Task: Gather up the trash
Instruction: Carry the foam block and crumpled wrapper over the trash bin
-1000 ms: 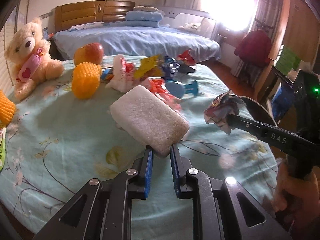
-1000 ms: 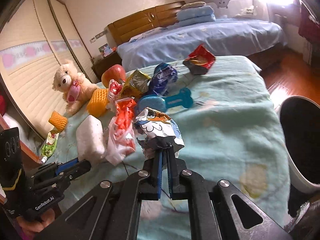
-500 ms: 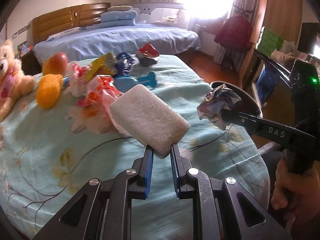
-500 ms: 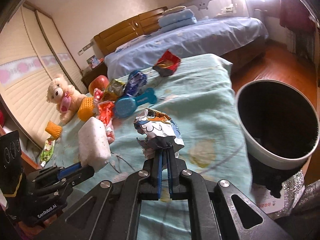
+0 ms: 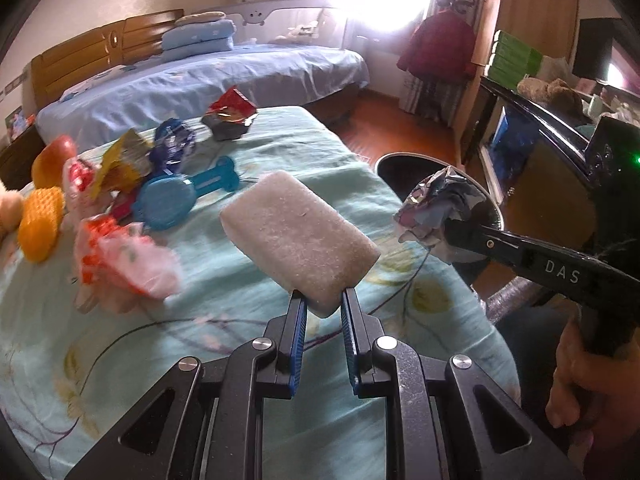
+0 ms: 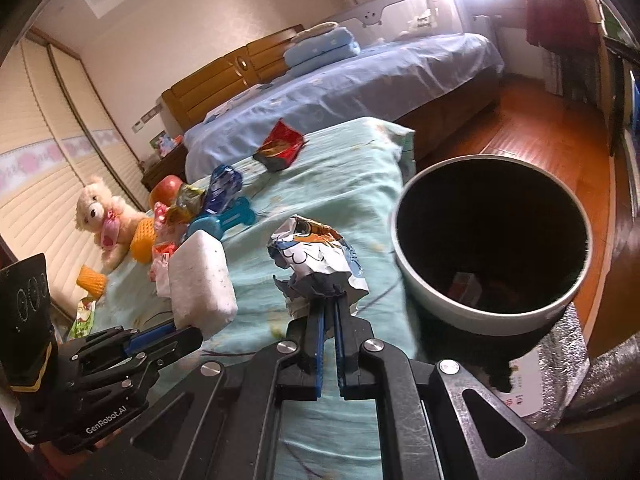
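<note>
My left gripper [image 5: 323, 300] is shut on one end of a white foam block [image 5: 298, 236], held above the table; the block [image 6: 200, 282] also shows at the left of the right wrist view. My right gripper [image 6: 329, 298] is shut on a crumpled foil wrapper [image 6: 318, 258], which appears at the right of the left wrist view as a silver wad [image 5: 436, 210]. A round bin [image 6: 490, 312] with a dark inside stands just right of the wrapper, beside the table's edge; its rim [image 5: 408, 158] is partly hidden behind the wad.
On the teal floral tablecloth [image 5: 192, 320] lie a red snack bag [image 5: 230, 114], a blue wrapper [image 5: 172, 144], a yellow wrapper [image 5: 120, 162], a pink-and-orange plastic bag [image 5: 120, 260], a blue brush [image 5: 180, 196], yellow foam nets, an apple and a teddy bear [image 6: 104, 216]. A bed stands behind.
Both grippers have swung to the right along the table with their loads still held. The bin has come fully into the right wrist view and closer to the wrapper.
</note>
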`<state>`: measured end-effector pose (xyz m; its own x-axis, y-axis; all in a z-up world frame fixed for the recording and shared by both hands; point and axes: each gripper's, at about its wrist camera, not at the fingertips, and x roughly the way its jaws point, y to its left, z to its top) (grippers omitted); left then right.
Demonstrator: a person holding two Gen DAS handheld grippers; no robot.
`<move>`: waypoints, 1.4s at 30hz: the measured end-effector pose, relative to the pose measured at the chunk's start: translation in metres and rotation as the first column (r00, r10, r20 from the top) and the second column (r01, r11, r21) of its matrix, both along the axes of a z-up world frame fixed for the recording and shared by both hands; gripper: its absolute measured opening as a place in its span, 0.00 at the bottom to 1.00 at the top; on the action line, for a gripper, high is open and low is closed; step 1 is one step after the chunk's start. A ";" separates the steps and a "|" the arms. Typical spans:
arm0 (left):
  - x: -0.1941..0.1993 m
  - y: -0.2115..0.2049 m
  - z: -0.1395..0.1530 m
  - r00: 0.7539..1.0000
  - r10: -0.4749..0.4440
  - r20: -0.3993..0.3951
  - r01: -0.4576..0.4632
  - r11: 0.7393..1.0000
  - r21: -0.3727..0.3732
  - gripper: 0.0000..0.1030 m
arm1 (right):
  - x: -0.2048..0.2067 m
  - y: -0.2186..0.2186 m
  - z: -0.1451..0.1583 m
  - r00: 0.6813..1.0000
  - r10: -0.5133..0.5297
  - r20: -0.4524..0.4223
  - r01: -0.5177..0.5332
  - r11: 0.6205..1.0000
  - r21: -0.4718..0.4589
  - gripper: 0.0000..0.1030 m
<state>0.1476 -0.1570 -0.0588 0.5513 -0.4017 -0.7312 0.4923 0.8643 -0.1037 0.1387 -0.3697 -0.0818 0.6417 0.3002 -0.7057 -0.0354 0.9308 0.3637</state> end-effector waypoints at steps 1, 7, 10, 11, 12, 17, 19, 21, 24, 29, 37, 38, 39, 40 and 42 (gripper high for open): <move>0.001 -0.003 0.000 1.000 -0.003 0.001 0.003 1.000 0.001 0.16 | 0.000 -0.003 0.000 1.000 -0.006 -0.001 0.006 1.000 0.000 0.04; 0.010 -0.021 -0.002 0.999 -0.033 0.003 0.033 0.999 0.007 0.16 | -0.001 -0.022 -0.001 0.999 -0.045 -0.003 0.045 0.999 -0.005 0.04; 0.015 -0.034 -0.004 0.999 -0.054 0.001 0.054 0.998 0.011 0.16 | 0.000 -0.031 -0.001 0.998 -0.066 -0.005 0.066 0.998 -0.010 0.04; 0.015 -0.037 -0.005 0.998 -0.060 0.001 0.060 0.998 0.013 0.16 | 0.001 -0.034 0.000 0.997 -0.076 -0.006 0.076 0.997 -0.012 0.04; 0.017 -0.041 -0.005 0.998 -0.066 0.000 0.066 0.998 0.015 0.16 | 0.002 -0.038 -0.001 0.997 -0.082 -0.006 0.082 0.997 -0.014 0.04; 0.029 -0.060 -0.009 0.996 -0.094 -0.011 0.094 0.995 0.020 0.16 | 0.006 -0.053 -0.004 0.993 -0.114 -0.018 0.113 0.993 -0.019 0.04; 0.035 -0.067 -0.011 0.995 -0.101 -0.016 0.101 0.995 0.021 0.16 | 0.007 -0.059 -0.005 0.992 -0.124 -0.022 0.123 0.992 -0.024 0.04; 0.040 -0.074 -0.012 0.994 -0.109 -0.019 0.109 0.994 0.023 0.16 | 0.010 -0.065 -0.007 0.991 -0.133 -0.026 0.132 0.991 -0.027 0.04; 0.046 -0.085 -0.012 0.993 -0.120 -0.018 0.121 0.992 0.029 0.16 | 0.013 -0.073 -0.008 0.988 -0.148 -0.030 0.147 0.988 -0.036 0.04; 0.056 -0.103 -0.013 0.990 -0.139 -0.021 0.140 0.989 0.039 0.16 | 0.020 -0.087 -0.009 0.984 -0.174 -0.038 0.173 0.984 -0.042 0.04; 0.076 -0.131 -0.017 0.986 -0.159 -0.040 0.161 0.986 0.047 0.16 | 0.035 -0.107 -0.010 0.977 -0.205 -0.056 0.203 0.978 -0.049 0.04; 0.078 -0.134 -0.017 0.986 -0.161 -0.041 0.163 0.985 0.047 0.16 | 0.036 -0.110 -0.011 0.976 -0.209 -0.059 0.206 0.977 -0.051 0.04; 0.080 -0.137 -0.017 0.985 -0.165 -0.042 0.167 0.985 0.049 0.16 | 0.037 -0.111 -0.011 0.975 -0.212 -0.061 0.209 0.977 -0.051 0.04; 0.082 -0.139 -0.018 0.985 -0.167 -0.043 0.169 0.984 0.050 0.17 | 0.038 -0.113 -0.012 0.975 -0.214 -0.064 0.211 0.976 -0.051 0.04; 0.086 -0.146 -0.020 0.984 -0.173 -0.048 0.175 0.983 0.055 0.17 | 0.039 -0.116 -0.013 0.973 -0.222 -0.069 0.218 0.974 -0.052 0.05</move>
